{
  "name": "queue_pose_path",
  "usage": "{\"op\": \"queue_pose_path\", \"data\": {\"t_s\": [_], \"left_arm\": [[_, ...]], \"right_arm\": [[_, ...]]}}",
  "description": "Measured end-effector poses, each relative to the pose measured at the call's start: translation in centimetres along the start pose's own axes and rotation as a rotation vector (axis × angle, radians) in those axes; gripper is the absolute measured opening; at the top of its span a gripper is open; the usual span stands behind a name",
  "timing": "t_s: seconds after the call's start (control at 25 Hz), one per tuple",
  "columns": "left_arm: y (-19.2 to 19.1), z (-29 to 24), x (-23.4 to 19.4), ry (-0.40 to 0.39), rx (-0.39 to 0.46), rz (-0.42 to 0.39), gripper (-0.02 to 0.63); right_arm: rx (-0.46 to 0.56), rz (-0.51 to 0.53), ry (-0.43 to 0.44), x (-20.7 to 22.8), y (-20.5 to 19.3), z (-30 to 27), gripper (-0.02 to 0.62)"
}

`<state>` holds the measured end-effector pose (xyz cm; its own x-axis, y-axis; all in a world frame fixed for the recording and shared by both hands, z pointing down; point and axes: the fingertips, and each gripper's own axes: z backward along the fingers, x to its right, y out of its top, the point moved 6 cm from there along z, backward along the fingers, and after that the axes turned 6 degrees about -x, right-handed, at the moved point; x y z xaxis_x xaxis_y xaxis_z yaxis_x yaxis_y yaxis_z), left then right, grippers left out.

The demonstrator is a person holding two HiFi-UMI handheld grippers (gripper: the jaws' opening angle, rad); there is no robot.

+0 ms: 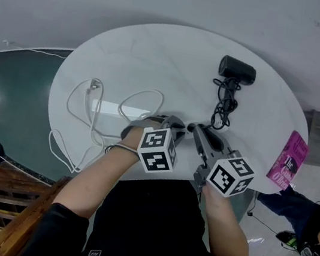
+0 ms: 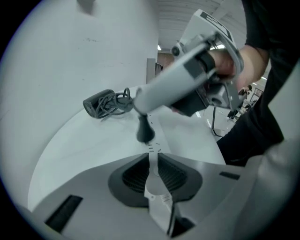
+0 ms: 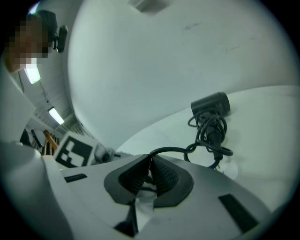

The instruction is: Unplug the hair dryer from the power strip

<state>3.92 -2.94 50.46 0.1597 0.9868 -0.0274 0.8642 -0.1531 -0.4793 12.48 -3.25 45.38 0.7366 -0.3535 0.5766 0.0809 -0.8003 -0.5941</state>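
Note:
A black hair dryer [image 1: 237, 69] [image 2: 98, 104] [image 3: 211, 104] lies at the far side of the round white table [image 1: 160, 51]. Its black cord [image 1: 224, 105] [image 3: 213, 133] lies bundled in front of it. My left gripper [image 1: 176, 123] [image 2: 153, 161] is shut on the thin white power strip [image 2: 153, 150]. The black plug [image 2: 144, 131] stands on that strip just beyond the left jaws. My right gripper [image 1: 191, 127] [image 3: 150, 164] is shut on the plug, and the cord curls out from between its pads. Whether the pins sit in the socket I cannot tell.
The strip's white cable [image 1: 95, 116] loops over the left half of the table. A pink book [image 1: 289, 159] lies at the table's right edge. A wooden chair [image 1: 18, 210] stands at the lower left. A person [image 1: 297, 217] sits on the floor at the right.

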Motion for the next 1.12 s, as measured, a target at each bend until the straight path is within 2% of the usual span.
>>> {"op": "queue_pose_path", "data": {"t_s": [0.12, 0.32, 0.52, 0.72, 0.88, 1.12], "left_arm": [[-0.1, 0.1, 0.0, -0.013, -0.001, 0.004, 0.063], [-0.2, 0.2, -0.1, -0.086, 0.027, 0.093, 0.089], [0.0, 0.4, 0.1, -0.035, 0.046, 0.088, 0.132], [0.4, 1.9, -0.4, 0.046, 0.118, 0.102, 0.143], [0.1, 4.1, -0.5, 0.103, 0.174, 0.123, 0.141], [0.0, 7.8, 0.0, 0.149, 0.297, 0.172, 0.137]], "right_arm": [[0.038, 0.073, 0.022, -0.9, 3.1, 1.1, 0.046], [-0.014, 0.002, 0.000, 0.5, 2.0, 1.1, 0.048], [-0.059, -0.053, -0.025, 1.5, 0.2, 1.1, 0.051], [-0.090, -0.126, -0.088, 3.1, -2.3, 1.8, 0.072], [-0.077, -0.186, -0.126, 3.8, -3.8, 3.1, 0.126], [0.004, -0.181, -0.227, 4.3, -3.7, 6.0, 0.127]]}}
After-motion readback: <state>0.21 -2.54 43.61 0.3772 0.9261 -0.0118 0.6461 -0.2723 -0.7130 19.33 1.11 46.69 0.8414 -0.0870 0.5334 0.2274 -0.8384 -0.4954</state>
